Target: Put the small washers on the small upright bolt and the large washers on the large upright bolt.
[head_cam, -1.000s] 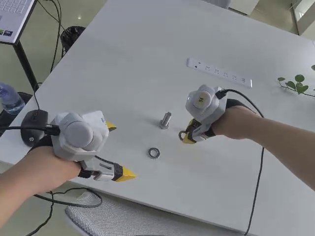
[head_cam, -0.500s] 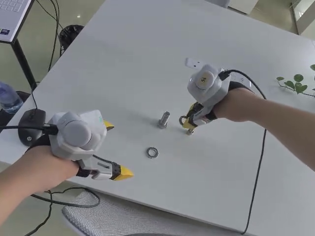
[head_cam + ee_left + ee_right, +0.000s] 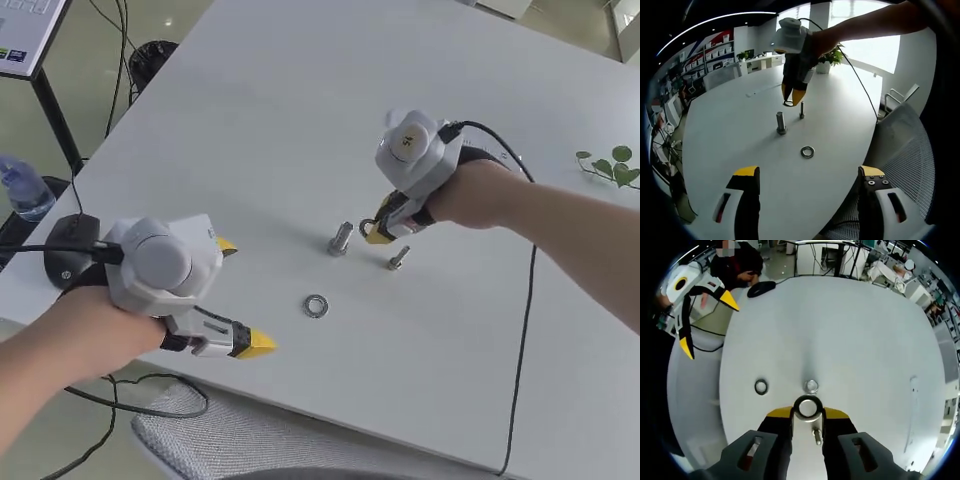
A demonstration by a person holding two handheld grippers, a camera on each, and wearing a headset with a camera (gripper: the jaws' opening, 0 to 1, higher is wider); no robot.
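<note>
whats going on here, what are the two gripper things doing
A person at a white table works a gripper in each hand. The right gripper is shut on a washer, holding it in the air close beside the large upright bolt, not yet on it. The small upright bolt stands nearby. A second washer lies flat on the table in front of the bolts. The left gripper hovers open and empty near the table's edge.
</note>
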